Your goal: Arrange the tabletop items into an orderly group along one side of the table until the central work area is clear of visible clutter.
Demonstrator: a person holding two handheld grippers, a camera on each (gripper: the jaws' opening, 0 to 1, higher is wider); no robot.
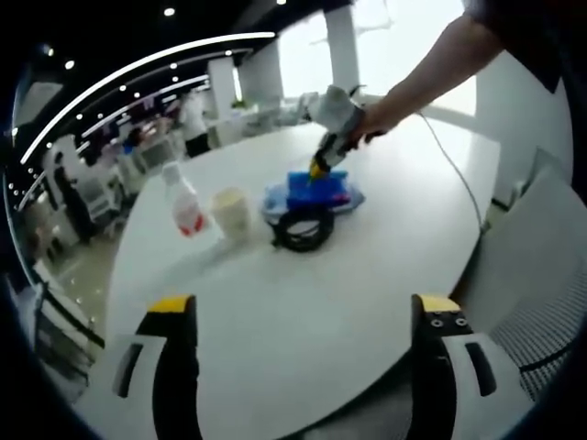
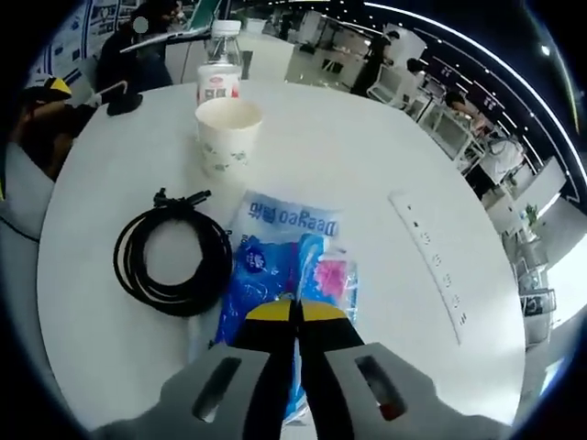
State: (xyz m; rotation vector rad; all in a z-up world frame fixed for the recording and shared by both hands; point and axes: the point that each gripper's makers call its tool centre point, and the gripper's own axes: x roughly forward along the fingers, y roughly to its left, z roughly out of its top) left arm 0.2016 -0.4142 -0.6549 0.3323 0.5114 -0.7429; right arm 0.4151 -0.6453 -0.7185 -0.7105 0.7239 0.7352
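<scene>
Right gripper (image 2: 295, 316): jaws together, yellow tips meeting directly over the near end of the blue tissue pack (image 2: 280, 266). Whether any of the wrapper is pinched between them cannot be told; they look shut on or just above it. In the right gripper view the pack's long axis runs straight ahead from the jaws, toward the paper cup (image 2: 228, 133) and, beyond it, the water bottle (image 2: 219, 69) near the far edge of the desk (image 2: 367, 156). The coiled black cable (image 2: 172, 249) lies just beside the pack on its left, touching or nearly so. A white power strip (image 2: 431, 261) lies well apart to the right, nearer that edge. Left gripper (image 1: 303, 321): jaws wide apart, holding nothing, hovering at the near edge of the desk (image 1: 275, 312); from it the cluster sits well ahead near the desk's centre — bottle (image 1: 183, 203), cup (image 1: 231, 211), cable (image 1: 303, 229), pack (image 1: 312, 194) — with the right gripper (image 1: 323, 163) seen coming down on the pack from the far side. Judgement: the right gripper is far the nearer to the pack, so the move is its own. The pack must travel across its own long axis to reach a desk edge, and the adjoining cable is liable to drag along.
</scene>
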